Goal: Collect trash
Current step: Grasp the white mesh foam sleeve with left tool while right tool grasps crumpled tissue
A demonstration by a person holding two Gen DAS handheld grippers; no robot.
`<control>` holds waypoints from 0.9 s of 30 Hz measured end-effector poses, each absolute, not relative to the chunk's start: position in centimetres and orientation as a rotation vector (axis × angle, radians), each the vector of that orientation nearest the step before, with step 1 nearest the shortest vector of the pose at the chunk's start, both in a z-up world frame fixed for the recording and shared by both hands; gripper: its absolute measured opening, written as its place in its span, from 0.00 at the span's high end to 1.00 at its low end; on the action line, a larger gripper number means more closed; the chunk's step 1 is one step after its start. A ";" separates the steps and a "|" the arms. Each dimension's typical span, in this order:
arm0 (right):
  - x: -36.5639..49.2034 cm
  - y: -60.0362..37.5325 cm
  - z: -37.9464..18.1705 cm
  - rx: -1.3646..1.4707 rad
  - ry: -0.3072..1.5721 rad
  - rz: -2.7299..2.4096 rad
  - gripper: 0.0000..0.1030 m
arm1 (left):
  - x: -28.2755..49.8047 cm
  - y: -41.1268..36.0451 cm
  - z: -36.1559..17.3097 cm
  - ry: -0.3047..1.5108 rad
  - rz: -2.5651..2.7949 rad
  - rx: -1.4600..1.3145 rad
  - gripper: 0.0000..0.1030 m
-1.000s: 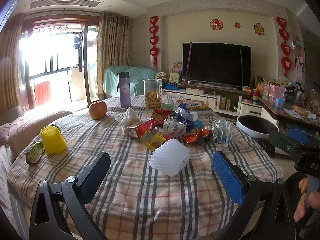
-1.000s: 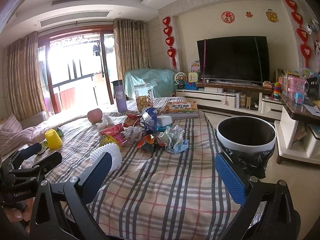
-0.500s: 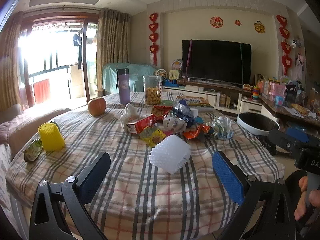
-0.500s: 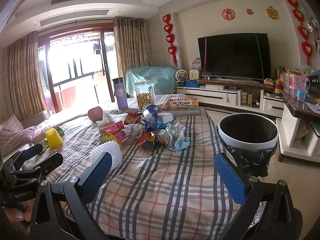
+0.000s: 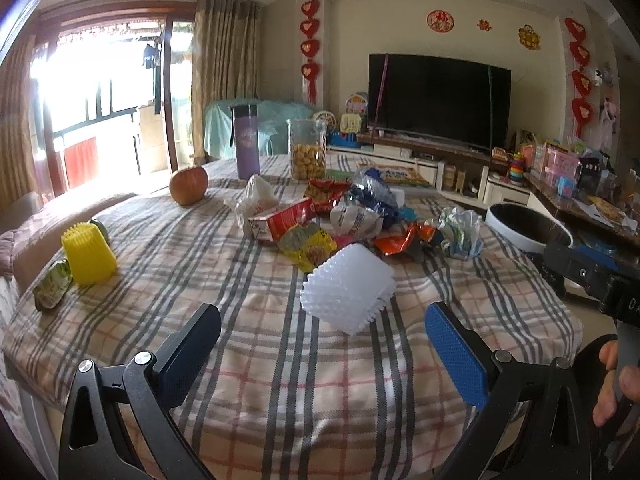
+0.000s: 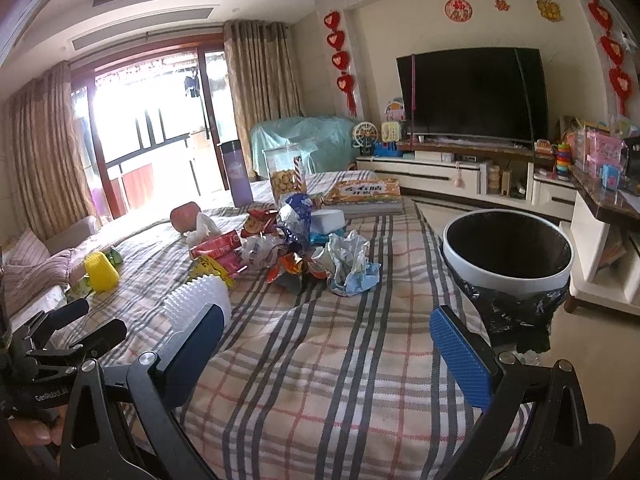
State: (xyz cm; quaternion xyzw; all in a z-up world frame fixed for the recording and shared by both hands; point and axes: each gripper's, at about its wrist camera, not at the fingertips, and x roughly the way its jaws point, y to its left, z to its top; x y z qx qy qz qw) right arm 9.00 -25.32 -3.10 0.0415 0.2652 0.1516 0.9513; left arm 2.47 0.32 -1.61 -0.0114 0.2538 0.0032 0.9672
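Note:
A pile of crumpled snack wrappers lies mid-table on the plaid cloth; it also shows in the right wrist view. A white foam fruit net lies nearest, just ahead of my open, empty left gripper. The net also shows in the right wrist view. A crumpled silver-blue wrapper lies at the pile's right. My right gripper is open and empty over the table's near edge. A white bin with a black bag stands right of the table.
A yellow foam net and a green packet lie at the left. An apple, a purple flask, a biscuit jar and a book stand at the far side. A TV cabinet stands behind.
Both grippers have lowered slightly and stayed open. The scene has shifted up a little in both views. Nothing on the table has moved.

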 end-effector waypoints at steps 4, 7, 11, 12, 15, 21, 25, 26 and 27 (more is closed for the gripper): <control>10.6 -25.5 -4.0 0.097 0.577 0.308 0.00 | 4.0 0.3 -2.2 0.552 -0.006 -0.021 0.01; 12.3 -25.7 -4.7 0.111 0.618 0.303 0.00 | 5.4 0.3 -2.7 0.587 -0.008 -0.018 0.01; 14.8 -26.0 -5.6 0.130 0.670 0.297 0.01 | 7.5 0.7 -2.9 0.615 0.004 -0.023 0.01; 15.7 -26.1 -5.9 0.134 0.689 0.293 0.01 | 7.9 0.8 -3.0 0.621 0.008 -0.028 0.01; 17.3 -26.1 -6.3 0.145 0.727 0.297 0.01 | 9.3 1.1 -3.4 0.641 0.013 -0.059 0.01; 19.8 -25.6 -7.1 0.133 0.769 0.311 0.09 | 10.8 0.8 -4.2 0.670 -0.010 -0.069 0.02; 21.3 -25.5 -7.5 0.145 0.796 0.315 0.17 | 11.9 0.6 -4.6 0.693 -0.036 -0.058 0.19; 21.5 -25.5 -7.6 0.147 0.800 0.318 0.21 | 12.2 0.5 -4.7 0.699 -0.042 -0.058 0.25; 21.9 -25.3 -7.7 0.147 0.807 0.324 0.23 | 12.7 0.5 -4.8 0.704 -0.045 -0.056 0.27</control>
